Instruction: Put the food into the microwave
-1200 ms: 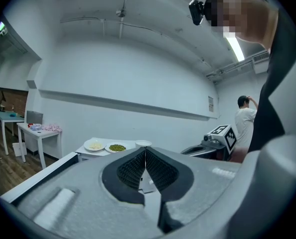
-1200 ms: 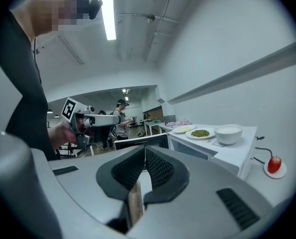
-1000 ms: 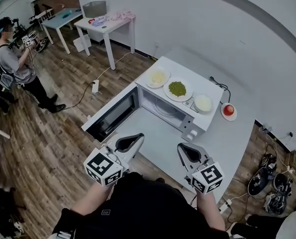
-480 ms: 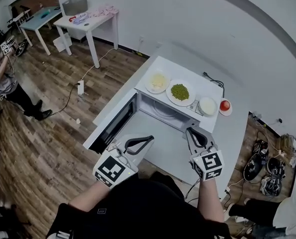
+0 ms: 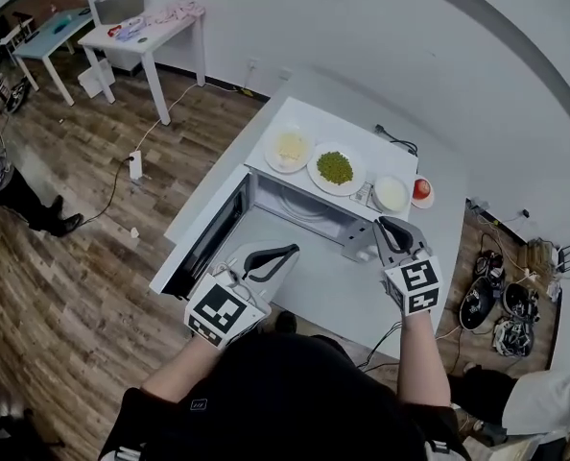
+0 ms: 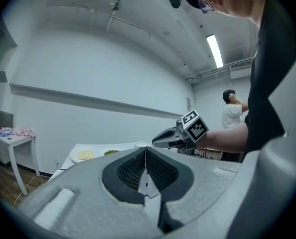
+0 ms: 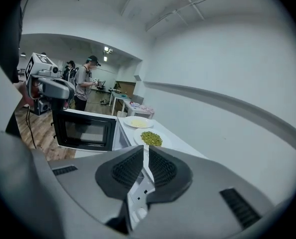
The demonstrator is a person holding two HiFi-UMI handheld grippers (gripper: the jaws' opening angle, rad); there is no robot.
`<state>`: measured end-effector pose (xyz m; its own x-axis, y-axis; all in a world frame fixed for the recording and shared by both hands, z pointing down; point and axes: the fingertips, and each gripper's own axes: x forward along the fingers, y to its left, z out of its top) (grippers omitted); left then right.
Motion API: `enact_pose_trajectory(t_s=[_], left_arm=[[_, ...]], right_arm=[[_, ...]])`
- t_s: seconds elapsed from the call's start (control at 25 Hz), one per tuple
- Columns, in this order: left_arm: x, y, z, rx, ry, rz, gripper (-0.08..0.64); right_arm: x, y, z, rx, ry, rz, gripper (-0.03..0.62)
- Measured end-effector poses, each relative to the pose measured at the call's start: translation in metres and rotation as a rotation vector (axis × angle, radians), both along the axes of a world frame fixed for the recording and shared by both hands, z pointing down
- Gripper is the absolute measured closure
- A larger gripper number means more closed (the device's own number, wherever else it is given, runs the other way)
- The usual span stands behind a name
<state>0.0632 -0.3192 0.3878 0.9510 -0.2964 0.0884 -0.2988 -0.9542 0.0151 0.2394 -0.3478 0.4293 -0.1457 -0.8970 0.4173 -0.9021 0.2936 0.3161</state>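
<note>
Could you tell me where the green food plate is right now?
In the head view, the green plate sits atop the microwave, between the yellow plate at left and the white bowl at right.

White table [image 5: 328,281] by the wall, and the only big thing sitting on it is the microwave [image 5: 309,207], door open. On the microwave's top: yellow plate [image 5: 291,148], green plate [image 5: 335,168], white bowl [image 5: 391,193]. There's a saucer [image 5: 420,191] with something red right at its edge.
</note>
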Motion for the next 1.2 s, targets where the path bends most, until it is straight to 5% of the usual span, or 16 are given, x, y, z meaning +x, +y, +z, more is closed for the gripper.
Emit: enact_pose_trajectory(t_s=[0.32, 0.6, 0.84, 1.08, 1.2], left_arm=[[0.018, -0.006, 0.010, -0.030, 0.034, 0.013, 0.551], [0.023, -0.019, 0.024, -0.051, 0.019, 0.007, 0.551], [0.027, -0.017, 0.034, -0.071, -0.003, 0.015, 0.551], [0.022, -0.014, 0.048, -0.112, -0.022, -0.004, 0.551], [0.017, -0.014, 0.050, -0.131, -0.018, -0.020, 0.551]], right_arm=[[0.033, -0.015, 0.016, -0.117, 0.141, -0.002, 0.491], [0.064, -0.034, 0.048, -0.221, 0.529, 0.005, 0.434], [0.072, -0.041, 0.061, -0.238, 0.599, 0.019, 0.431], [0.077, -0.042, 0.067, -0.208, 0.864, -0.008, 0.442], [0.077, -0.041, 0.066, -0.200, 0.883, -0.001, 0.451]])
